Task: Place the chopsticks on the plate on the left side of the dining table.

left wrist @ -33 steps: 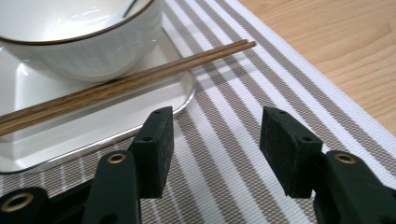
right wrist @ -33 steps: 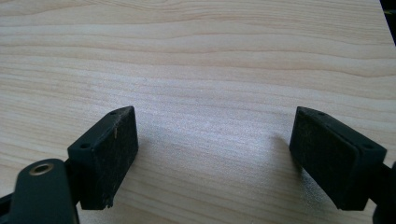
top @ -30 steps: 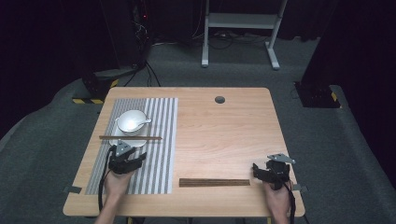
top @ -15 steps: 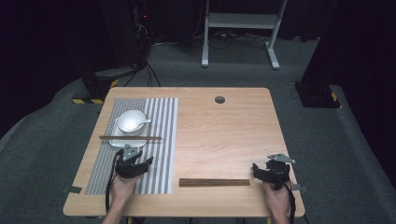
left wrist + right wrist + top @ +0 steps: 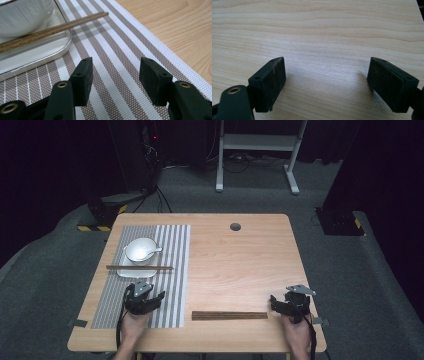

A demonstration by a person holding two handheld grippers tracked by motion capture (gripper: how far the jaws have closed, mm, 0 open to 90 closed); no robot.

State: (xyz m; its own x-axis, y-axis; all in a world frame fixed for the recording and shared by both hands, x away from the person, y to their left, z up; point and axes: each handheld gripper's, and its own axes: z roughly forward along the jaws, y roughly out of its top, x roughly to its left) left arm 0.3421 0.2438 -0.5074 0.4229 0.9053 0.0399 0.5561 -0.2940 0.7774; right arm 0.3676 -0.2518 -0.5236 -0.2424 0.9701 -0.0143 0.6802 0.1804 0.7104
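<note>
A white bowl with a spoon in it stands on a small white tray on the striped placemat. A pair of brown chopsticks lies across the tray's near edge, also seen as chopsticks close ahead in the left gripper view. My left gripper rests open on the mat just near of the tray, nothing between its jaws. My right gripper sits open on bare wood at the near right. A dark wooden strip lies just left of it.
The wooden table has a round cable hole at its far middle. A white desk frame and dark equipment with cables stand on the grey floor beyond the table. Tape tabs mark the near corners.
My left gripper has shifted slightly right along the mat and toward the near edge. The right gripper has stayed still.
</note>
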